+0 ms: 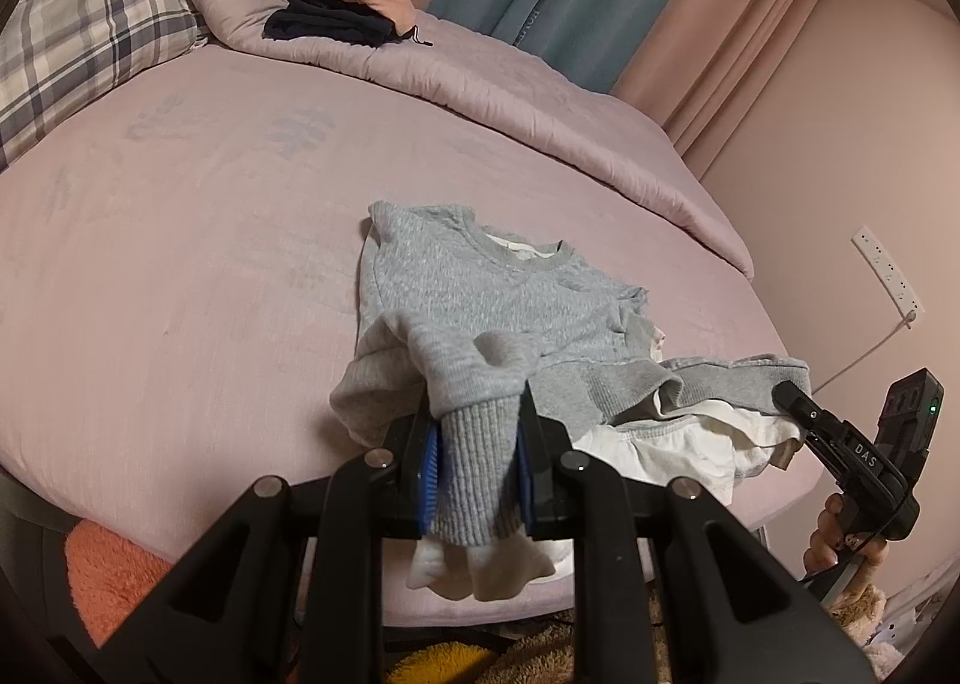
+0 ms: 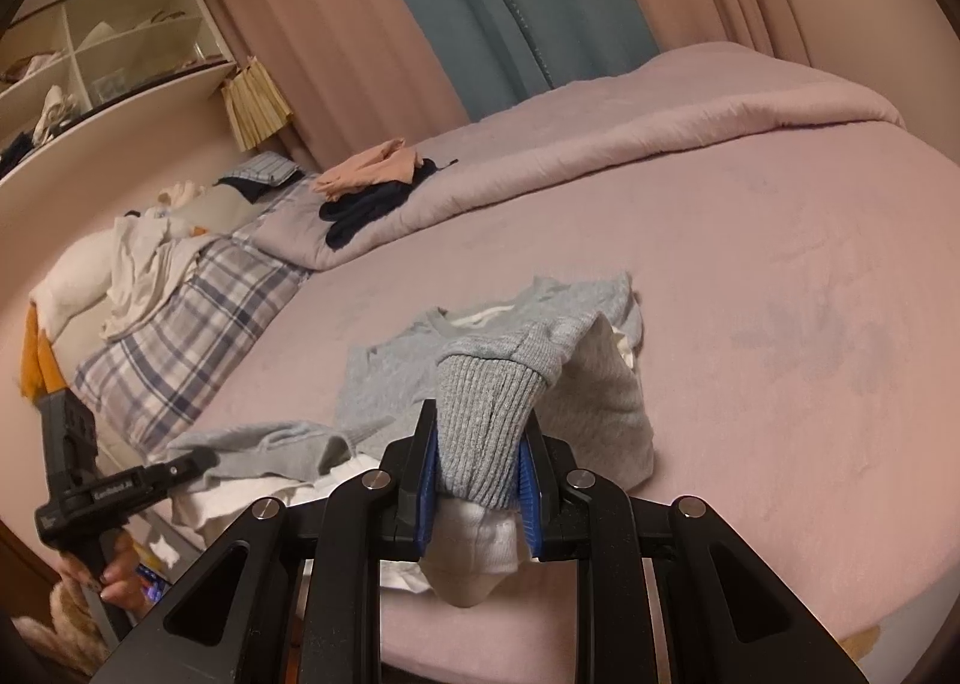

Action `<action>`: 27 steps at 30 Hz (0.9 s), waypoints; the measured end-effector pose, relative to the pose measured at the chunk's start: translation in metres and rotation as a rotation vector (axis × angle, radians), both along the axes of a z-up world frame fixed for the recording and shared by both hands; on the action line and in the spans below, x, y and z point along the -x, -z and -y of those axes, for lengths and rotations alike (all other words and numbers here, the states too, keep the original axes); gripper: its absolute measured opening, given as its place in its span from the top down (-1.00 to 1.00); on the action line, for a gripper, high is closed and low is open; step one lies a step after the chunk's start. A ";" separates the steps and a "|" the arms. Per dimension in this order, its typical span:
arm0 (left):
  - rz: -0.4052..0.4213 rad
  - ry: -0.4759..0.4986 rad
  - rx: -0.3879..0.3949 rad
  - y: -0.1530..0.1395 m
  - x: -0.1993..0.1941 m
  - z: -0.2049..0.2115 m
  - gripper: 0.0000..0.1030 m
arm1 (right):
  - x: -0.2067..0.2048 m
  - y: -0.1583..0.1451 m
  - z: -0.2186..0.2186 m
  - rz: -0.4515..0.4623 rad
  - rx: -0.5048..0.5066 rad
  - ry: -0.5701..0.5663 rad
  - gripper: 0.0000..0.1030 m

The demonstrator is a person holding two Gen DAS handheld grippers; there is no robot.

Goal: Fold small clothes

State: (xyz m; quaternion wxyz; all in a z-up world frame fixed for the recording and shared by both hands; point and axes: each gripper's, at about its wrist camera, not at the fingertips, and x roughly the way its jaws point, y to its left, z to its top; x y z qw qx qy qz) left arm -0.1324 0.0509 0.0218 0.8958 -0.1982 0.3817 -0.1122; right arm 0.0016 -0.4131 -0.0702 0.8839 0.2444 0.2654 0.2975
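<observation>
left gripper: clamped on the ribbed grey cuff of one sleeve, blue pads pinching both sides; white inner cuff hangs out below the jaws.
right gripper: same story — shut on the other ribbed cuff, white lining poking out underneath.
sweater: small grey knit on the near part of the bed, neckline away from the grippers, hem and white underlayer bunched at the near edge.
key relation: body lies straight ahead of both tools, long axis running hem to collar, away from the person. Each hand owns its own sleeve, neither clearly nearer. My read — both sleeves go forward and inward across the chest.
materials: ribbed cuffs, fine textured knit body, soft white cotton layer inside; limp, will sag and drag.
bed: pink-mauve sheet, smooth, slightly fuzzy.
beyond: rolled quilt, peach and dark clothes stacked on it, plaid pillow at the head end.
</observation>
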 end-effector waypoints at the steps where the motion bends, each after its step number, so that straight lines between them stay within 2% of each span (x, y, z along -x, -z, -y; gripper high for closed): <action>1: 0.001 0.000 0.000 0.000 -0.001 0.000 0.61 | -0.001 0.000 0.000 0.001 0.001 -0.001 0.55; 5: 0.000 -0.002 -0.002 0.000 -0.008 -0.002 0.61 | -0.001 0.000 -0.001 0.002 0.000 0.000 0.55; 13: 0.002 -0.012 -0.004 -0.006 -0.034 -0.004 0.61 | -0.027 -0.007 -0.005 -0.003 -0.008 -0.010 0.55; 21: 0.037 -0.023 -0.004 -0.018 -0.068 -0.006 0.61 | -0.055 -0.014 -0.009 0.012 -0.029 -0.008 0.55; 27: 0.028 -0.028 -0.020 -0.012 -0.089 -0.005 0.61 | -0.067 -0.014 -0.013 -0.001 -0.044 -0.009 0.55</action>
